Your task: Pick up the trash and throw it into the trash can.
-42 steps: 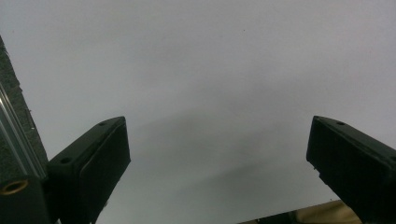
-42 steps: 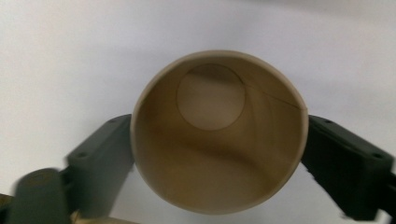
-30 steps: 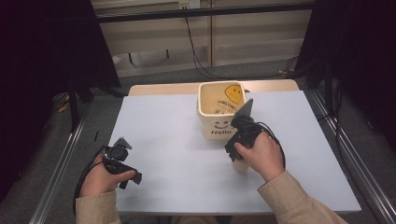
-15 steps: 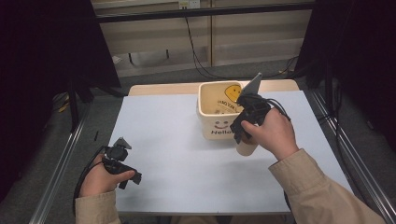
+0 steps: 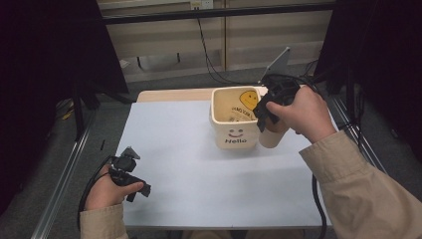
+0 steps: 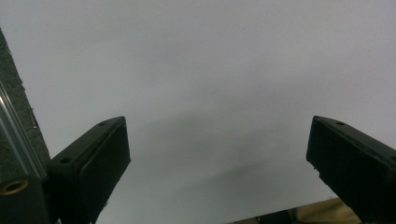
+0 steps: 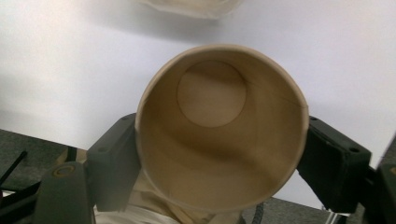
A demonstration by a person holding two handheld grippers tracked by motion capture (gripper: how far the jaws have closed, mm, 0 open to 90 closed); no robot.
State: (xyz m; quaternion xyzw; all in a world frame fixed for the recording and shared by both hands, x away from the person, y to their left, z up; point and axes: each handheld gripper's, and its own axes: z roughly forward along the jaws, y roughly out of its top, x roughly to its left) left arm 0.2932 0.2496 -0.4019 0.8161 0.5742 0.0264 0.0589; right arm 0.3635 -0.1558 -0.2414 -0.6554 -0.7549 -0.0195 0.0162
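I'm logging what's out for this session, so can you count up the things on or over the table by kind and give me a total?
Paper cups: 1, the tan paper cup clamped in the right gripper
Square smiley bins: 1, the cream bin marked Hello
Grippers: 2, the right one and the left gripper, open over the white table
Total: 4

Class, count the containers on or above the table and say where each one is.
2. A square cream tub with a smiley and "Hello" stands at the table's far side. A brown paper cup is gripped in the right gripper, beside the tub's right wall. None seems hidden.
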